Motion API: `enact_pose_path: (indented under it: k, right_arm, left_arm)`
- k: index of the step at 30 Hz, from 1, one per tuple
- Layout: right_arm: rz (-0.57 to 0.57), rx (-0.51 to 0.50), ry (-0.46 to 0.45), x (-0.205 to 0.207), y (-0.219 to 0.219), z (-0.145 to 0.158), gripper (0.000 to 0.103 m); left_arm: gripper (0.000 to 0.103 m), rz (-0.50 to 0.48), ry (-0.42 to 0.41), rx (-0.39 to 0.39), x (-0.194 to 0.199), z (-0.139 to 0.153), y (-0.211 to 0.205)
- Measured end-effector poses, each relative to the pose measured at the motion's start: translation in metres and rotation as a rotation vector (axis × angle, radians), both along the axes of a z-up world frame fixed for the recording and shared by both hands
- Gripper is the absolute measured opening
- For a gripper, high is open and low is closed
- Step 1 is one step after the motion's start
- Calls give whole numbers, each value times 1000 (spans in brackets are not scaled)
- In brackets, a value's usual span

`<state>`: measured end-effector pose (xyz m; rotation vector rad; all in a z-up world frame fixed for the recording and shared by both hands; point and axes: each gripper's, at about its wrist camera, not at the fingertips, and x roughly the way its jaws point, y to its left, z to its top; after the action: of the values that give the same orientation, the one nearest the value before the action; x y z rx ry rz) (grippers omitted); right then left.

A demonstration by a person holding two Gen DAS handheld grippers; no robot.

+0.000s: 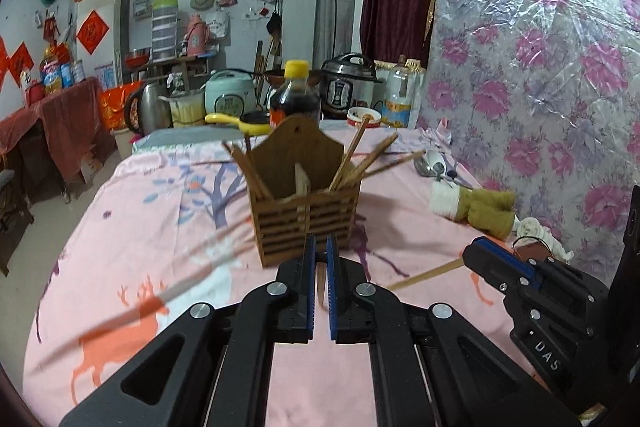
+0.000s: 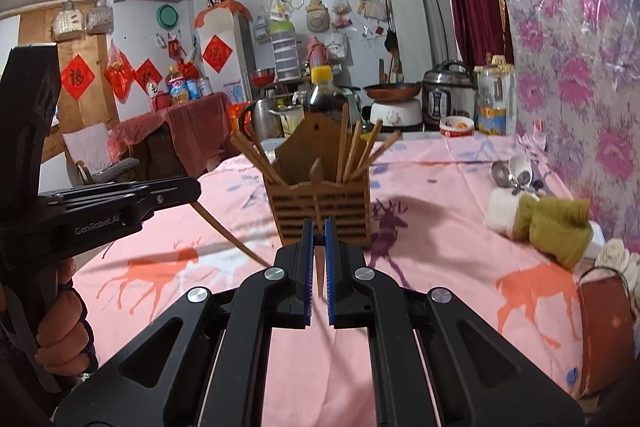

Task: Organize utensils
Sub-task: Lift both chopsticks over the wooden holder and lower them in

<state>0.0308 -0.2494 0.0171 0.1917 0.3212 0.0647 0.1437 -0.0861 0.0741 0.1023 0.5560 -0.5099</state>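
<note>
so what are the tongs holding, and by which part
Each pair is shut on a wooden chopstick near one end: left tongs on one chopstick, right tongs on another.

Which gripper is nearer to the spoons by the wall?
Right. The spoons lie to the right of the holder. The right gripper is on that side, and the left gripper is further to the left of it.

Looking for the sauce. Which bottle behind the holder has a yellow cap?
The dark bottle directly behind the holder; the other bottle, further right, is clear.
</note>
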Motion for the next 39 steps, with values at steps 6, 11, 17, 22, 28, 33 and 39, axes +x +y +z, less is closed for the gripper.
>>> enact_pose_path:
  k: [6,11,17,22,28,33,39]
  right_arm:
    - [0,-6,-27,16,0,17,6]
    - [8,-14,-56,33,1,34,6]
    - [6,-31,-110,60,1,66,6]
    - [-11,-38,-185,89,-1,106,6]
    - [-44,-38,-213,128,-3,125,6]
    - [-90,-36,-180,158,-9,110,6]
    - [-81,5,-72,163,-15,71,12]
  left_arm:
    - [6,-12,-30,0,19,23,-10]
    - [6,-3,-60,-19,40,45,-14]
    - [6,12,-112,-55,62,81,-15]
    - [6,28,-174,-80,79,115,-14]
    - [6,52,-176,-86,109,119,-16]
    - [6,68,-109,-96,133,87,-14]
    - [10,89,-55,-53,135,45,-11]
